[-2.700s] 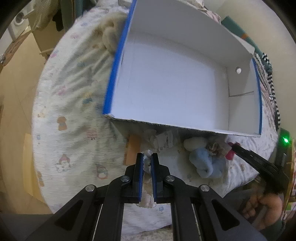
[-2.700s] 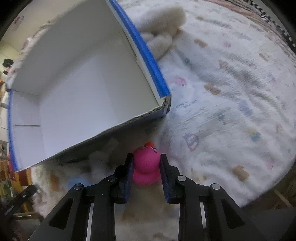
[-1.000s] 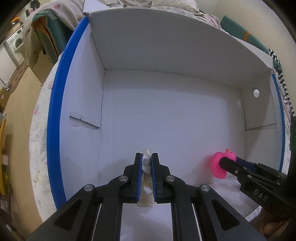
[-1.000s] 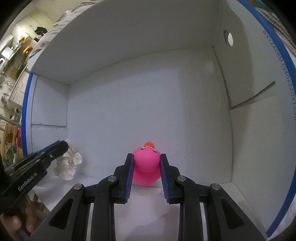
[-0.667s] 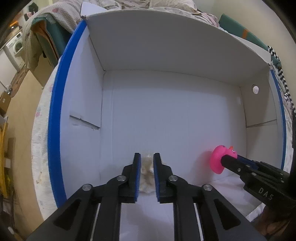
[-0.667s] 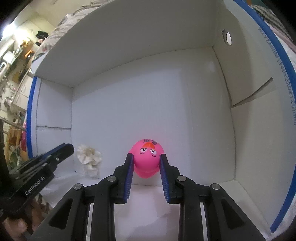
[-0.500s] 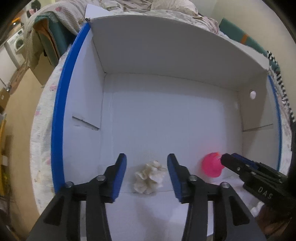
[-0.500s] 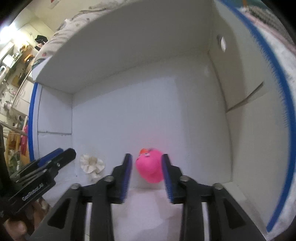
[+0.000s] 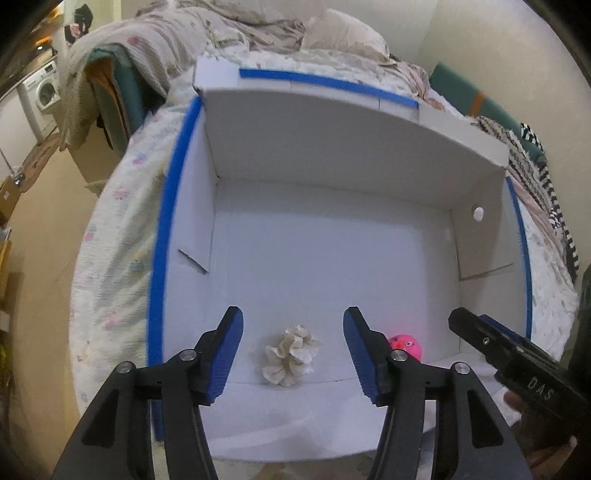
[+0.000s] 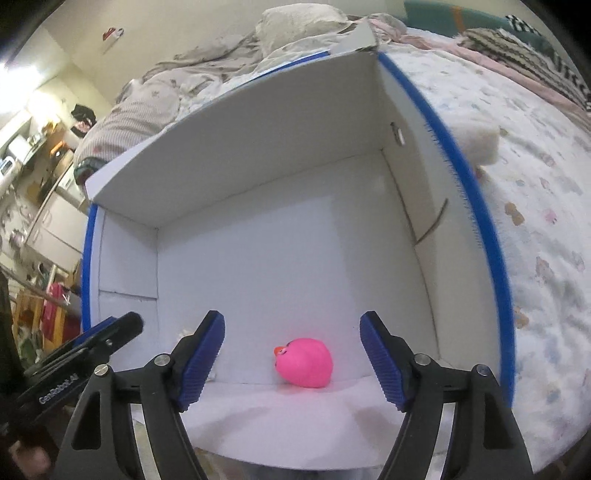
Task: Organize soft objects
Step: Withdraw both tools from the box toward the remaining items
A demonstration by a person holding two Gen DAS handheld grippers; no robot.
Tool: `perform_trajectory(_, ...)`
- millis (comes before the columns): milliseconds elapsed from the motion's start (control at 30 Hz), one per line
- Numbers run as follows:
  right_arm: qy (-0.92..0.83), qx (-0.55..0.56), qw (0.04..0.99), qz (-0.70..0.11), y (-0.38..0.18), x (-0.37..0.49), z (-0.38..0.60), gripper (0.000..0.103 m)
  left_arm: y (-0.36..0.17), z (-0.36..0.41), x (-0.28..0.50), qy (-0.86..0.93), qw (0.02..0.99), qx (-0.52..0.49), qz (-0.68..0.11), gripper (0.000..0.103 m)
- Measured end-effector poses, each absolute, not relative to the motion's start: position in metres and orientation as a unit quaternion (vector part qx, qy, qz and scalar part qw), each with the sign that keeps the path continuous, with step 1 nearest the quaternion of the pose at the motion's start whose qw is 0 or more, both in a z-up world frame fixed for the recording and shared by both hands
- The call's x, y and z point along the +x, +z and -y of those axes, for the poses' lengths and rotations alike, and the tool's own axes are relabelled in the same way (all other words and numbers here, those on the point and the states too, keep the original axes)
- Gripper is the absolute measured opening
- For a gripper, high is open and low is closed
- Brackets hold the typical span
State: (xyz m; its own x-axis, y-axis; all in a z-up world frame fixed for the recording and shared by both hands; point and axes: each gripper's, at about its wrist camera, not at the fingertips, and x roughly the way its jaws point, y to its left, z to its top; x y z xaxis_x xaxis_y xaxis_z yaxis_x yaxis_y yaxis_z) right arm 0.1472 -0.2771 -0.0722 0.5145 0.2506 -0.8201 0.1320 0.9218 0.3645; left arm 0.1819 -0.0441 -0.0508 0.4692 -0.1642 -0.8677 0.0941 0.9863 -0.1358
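The left gripper [image 9: 293, 354] is spread wide, its 2 ribbed blue pads on black plastic arms holding nothing. Between them, just ahead on the box floor, lies the cream scrunchie [image 9: 291, 355], a ruffled, crumpled fabric ring, touching neither pad. Just past the right-hand pad sits the pink duck toy [image 9: 406, 345], smooth and rounded, partly hidden behind that finger.

The right gripper [image 10: 291, 360] is likewise spread, empty, with the same ribbed blue pads. The pink duck toy [image 10: 304, 362] lies tipped on its side between them, orange beak toward the left pad, clear of both. The scrunchie is almost wholly hidden behind the left pad in this view.

Both things rest near the front wall of the white cardboard box [image 9: 332, 155], a matte, flat-sided rectangular carton with blue tape [image 9: 162, 266] along its side rims and a small round hole in its right wall. Each gripper's tip shows at the edge of the other's view, reaching over the box's near wall.

The box stands on a quilted, nubbly bedspread [image 10: 535, 206] printed with small pastel figures. Beyond the box lie rumpled bedclothes [image 9: 280, 26], and to the right a black-and-white striped cloth [image 9: 554, 206]. A fluffy white lump [image 10: 480, 140] lies just right of the box.
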Motion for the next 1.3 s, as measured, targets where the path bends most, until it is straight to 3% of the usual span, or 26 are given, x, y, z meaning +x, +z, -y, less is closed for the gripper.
perform_trajectory(100,0.037,0.203,0.856,-0.475,-0.063,0.141,0.279,0.102,-0.039,0.040,0.174,-0.099,0.861,-0.047,-0.497,0.067)
perform_trajectory(367,0.046,0.187,0.883,-0.428,-0.035,0.117,0.276,0.103,-0.006,0.022,0.151,-0.079,0.887,-0.036,-0.453,0.071)
perform_trajectory(600,0.046,0.190,0.877,-0.439,-0.043,0.085,0.274,0.103,-0.002,-0.006,0.111,-0.060,0.894,-0.013,-0.445,0.072)
perform_trajectory(1000,0.061,0.208,0.855,-0.471,-0.056,0.048,0.269,0.103,-0.044,-0.046,0.095,-0.019,0.859,-0.070,-0.507,0.072)
perform_trajectory(1300,0.061,0.210,0.847,-0.485,-0.063,0.046,0.268,0.103,-0.096,-0.028,0.105,-0.040,0.799,-0.092,-0.592,0.070)
